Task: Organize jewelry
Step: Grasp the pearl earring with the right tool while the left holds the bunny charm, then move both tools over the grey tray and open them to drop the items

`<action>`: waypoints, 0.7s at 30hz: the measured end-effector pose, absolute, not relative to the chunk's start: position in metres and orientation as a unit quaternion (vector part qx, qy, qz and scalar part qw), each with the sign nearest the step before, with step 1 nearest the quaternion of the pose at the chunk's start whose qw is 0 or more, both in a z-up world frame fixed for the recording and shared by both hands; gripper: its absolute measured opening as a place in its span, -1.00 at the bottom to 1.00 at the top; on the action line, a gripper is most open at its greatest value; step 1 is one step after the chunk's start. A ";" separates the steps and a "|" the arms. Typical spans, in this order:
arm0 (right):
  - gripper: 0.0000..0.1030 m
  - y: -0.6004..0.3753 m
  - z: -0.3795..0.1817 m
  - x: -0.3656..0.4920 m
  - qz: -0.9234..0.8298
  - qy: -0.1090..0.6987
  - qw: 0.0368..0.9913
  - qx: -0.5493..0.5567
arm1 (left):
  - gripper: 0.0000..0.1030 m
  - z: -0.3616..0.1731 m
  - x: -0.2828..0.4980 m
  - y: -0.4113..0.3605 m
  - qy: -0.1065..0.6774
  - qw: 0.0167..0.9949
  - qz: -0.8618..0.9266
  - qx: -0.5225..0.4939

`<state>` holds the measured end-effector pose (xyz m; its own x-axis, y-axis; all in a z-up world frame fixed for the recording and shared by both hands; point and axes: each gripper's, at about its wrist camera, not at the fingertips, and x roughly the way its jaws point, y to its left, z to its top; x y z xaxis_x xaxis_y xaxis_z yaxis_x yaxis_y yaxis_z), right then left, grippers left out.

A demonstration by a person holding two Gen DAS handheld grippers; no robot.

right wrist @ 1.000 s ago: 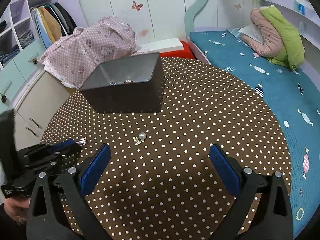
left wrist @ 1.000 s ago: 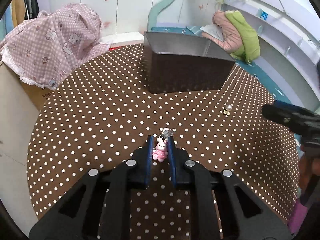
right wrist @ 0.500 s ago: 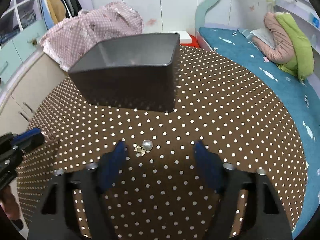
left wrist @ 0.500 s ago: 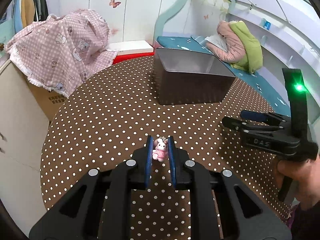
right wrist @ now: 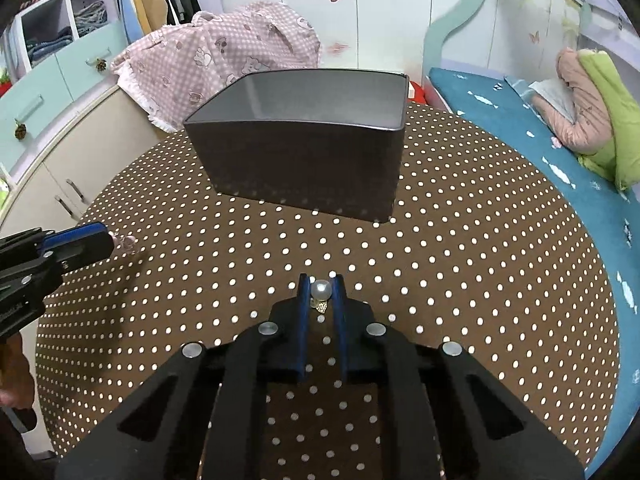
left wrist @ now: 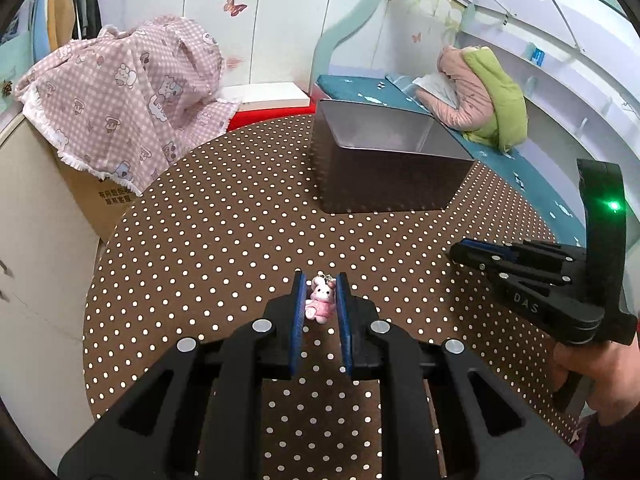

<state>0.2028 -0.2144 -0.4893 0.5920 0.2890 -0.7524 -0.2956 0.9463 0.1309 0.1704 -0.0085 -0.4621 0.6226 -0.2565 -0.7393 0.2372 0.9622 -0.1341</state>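
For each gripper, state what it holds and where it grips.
Left gripper: pink bunny charm, by its sides. Right gripper: pearl earring, by the pearl.

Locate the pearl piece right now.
In the right wrist view the pearl piece sits pinched between the right gripper's blue pads, low over the dotted tablecloth, in front of the grey box.

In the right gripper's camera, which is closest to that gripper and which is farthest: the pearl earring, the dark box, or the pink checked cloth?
1. Pearl earring: between the right gripper's blue pads.
2. Dark box: straight ahead on the dotted table.
3. Pink checked cloth: behind the box, off to the left.
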 end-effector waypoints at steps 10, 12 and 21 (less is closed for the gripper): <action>-0.81 -0.220 -0.466 0.187 0.179 0.405 0.896 0.009 | -0.70 -0.448 0.169 -0.009 0.400 0.906 -0.138 -0.014; -0.81 -0.220 -0.455 0.184 0.187 0.395 0.899 0.010 | -0.70 -0.442 0.168 -0.009 0.395 0.908 -0.140 -0.015; -0.81 -0.222 -0.396 0.177 0.214 0.338 0.916 0.000 | -0.70 -0.394 0.168 -0.014 0.346 0.926 -0.151 -0.001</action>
